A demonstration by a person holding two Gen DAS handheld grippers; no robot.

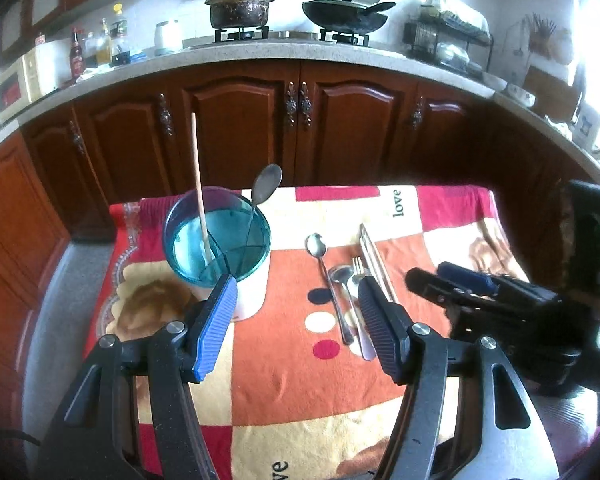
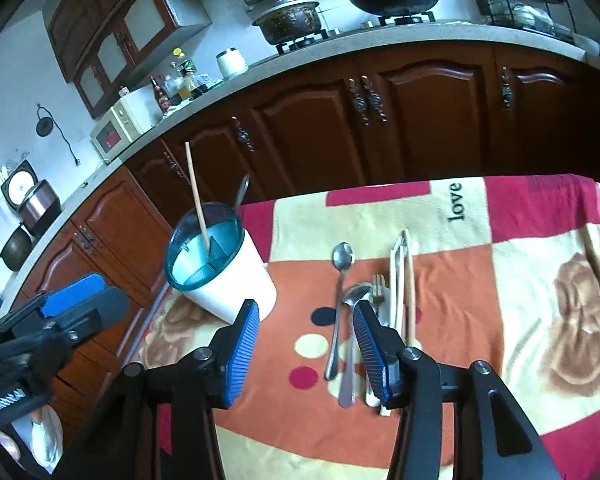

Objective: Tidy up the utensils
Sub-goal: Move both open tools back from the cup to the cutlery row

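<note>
A white utensil holder (image 1: 252,292) with a teal divided insert stands at the cloth's back left. It holds an upright wooden chopstick (image 1: 199,184) and a spoon (image 1: 266,184). Two loose spoons (image 1: 328,280), a fork (image 1: 358,266) and a pair of chopsticks (image 1: 374,256) lie together mid-cloth. My left gripper (image 1: 296,284) hovers open between holder and utensils, nothing between its pads. My right gripper (image 2: 306,308) is open above the cloth, its right finger over the spoon (image 2: 358,294), fork (image 2: 379,284) and chopsticks (image 2: 404,276). Each gripper shows in the other's view, right (image 1: 428,276) and left (image 2: 100,298).
A patterned red, orange and cream cloth (image 1: 300,380) covers the small table, whose far edge (image 1: 380,188) faces dark wooden cabinets (image 1: 300,128). A counter behind carries a pot (image 1: 240,10), a wok (image 1: 344,14), bottles and a dish rack. The holder (image 2: 228,280) stands near the cloth's left edge.
</note>
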